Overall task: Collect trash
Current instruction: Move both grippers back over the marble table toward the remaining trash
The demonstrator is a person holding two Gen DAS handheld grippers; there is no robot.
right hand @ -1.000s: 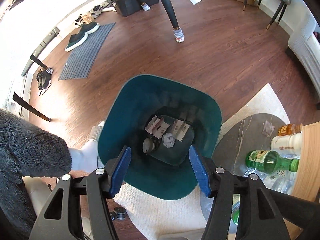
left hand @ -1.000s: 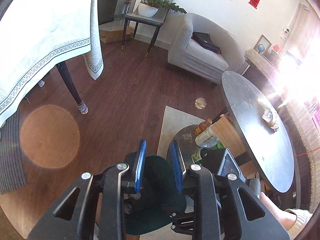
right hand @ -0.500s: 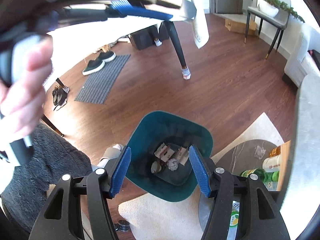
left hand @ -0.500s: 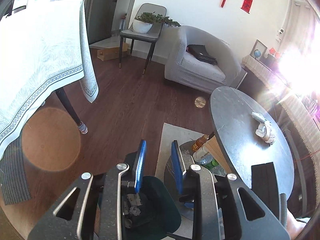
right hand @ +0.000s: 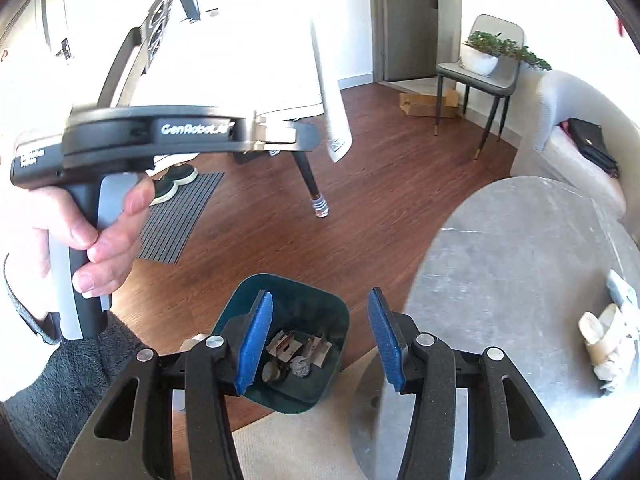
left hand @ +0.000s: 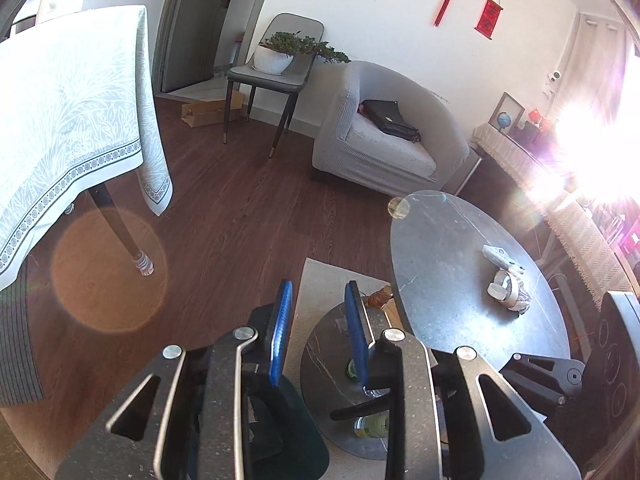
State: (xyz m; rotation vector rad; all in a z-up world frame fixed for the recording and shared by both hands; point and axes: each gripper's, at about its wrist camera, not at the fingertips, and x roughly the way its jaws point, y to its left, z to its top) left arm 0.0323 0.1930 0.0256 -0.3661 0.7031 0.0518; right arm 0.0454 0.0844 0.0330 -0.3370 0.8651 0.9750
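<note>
The teal trash bin (right hand: 286,344) is standing open-topped on the floor, with clear air above its mouth. The round grey surface (right hand: 520,264) is bounding the bin's right side and carrying crumpled wrappers (right hand: 612,340) near its far edge; the remaining top is lying bare. The left hand (right hand: 86,232) and its tool are occupying the upper left. The draped dining table (left hand: 68,120) and its leg (right hand: 312,184) are standing well apart across open wooden floor (left hand: 240,216).

Hard daylight floods in from the window (left hand: 592,148), far right of the left gripper (left hand: 318,328), blowing out to white glare. An orange lens-flare disc sits left of it. The tablecloth (right hand: 260,32) above the right gripper (right hand: 316,344) is overexposed. Fisheye bending and dark vignetting mark the edges.
</note>
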